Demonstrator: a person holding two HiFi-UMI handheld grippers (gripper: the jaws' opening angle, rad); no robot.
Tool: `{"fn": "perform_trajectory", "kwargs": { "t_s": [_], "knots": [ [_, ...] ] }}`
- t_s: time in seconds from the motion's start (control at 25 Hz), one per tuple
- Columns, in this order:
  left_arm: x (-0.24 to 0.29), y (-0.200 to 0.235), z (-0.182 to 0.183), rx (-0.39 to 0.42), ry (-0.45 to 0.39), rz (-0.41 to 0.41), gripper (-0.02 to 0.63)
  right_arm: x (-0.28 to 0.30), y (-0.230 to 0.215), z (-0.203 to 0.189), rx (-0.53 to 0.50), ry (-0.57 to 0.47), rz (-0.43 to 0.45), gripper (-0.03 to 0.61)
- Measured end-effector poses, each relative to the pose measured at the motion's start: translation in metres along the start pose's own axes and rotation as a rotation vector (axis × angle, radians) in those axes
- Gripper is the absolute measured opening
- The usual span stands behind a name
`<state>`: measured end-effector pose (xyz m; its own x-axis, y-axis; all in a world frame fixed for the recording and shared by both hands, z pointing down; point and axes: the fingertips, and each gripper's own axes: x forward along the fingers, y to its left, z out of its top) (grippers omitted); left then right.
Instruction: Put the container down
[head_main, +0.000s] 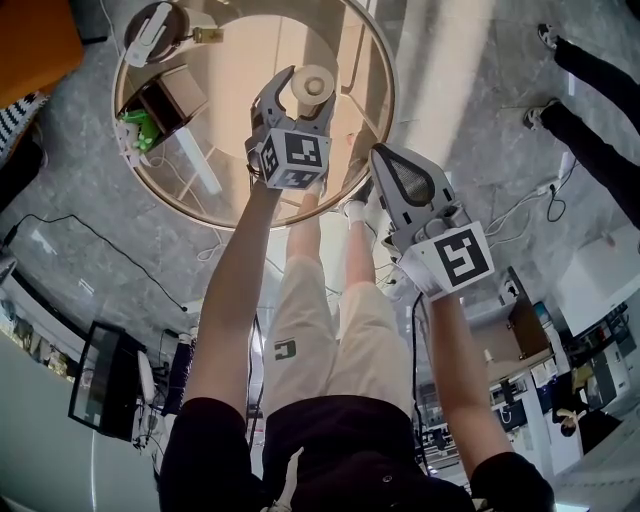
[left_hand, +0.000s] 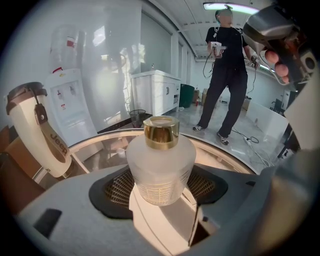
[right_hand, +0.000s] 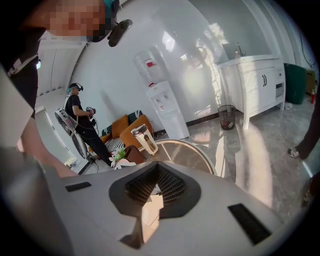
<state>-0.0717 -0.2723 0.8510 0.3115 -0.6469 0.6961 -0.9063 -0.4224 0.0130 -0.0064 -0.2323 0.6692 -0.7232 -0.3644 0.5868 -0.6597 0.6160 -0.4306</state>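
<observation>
Left gripper (head_main: 308, 92) grasping frosted container (left_hand: 160, 165) over the glass table (head_main: 240, 70), 3 o'clock side; right gripper (head_main: 390, 165) clenched, empty; next, probably: lower, release.

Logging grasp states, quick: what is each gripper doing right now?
Left gripper: closed on the frosted glass bottle with gold cap.
Right gripper: closed, empty.

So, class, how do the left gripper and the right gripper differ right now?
The left gripper clamps a frosted bottle; the right gripper is shut and empty. The left gripper is over the round table; the right gripper is by its rim. Both carry marker cubes.
</observation>
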Motion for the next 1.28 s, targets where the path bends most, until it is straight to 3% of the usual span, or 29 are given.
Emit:
{"fn": "perform_trajectory", "kwargs": {
  "t_s": [1.28],
  "knots": [
    [0.003, -0.007, -0.012, 0.042, 0.022, -0.013, 0.339, 0.005, 0.006, 0.012, -0.001, 0.009, -0.034, 0.002]
  ]
}}
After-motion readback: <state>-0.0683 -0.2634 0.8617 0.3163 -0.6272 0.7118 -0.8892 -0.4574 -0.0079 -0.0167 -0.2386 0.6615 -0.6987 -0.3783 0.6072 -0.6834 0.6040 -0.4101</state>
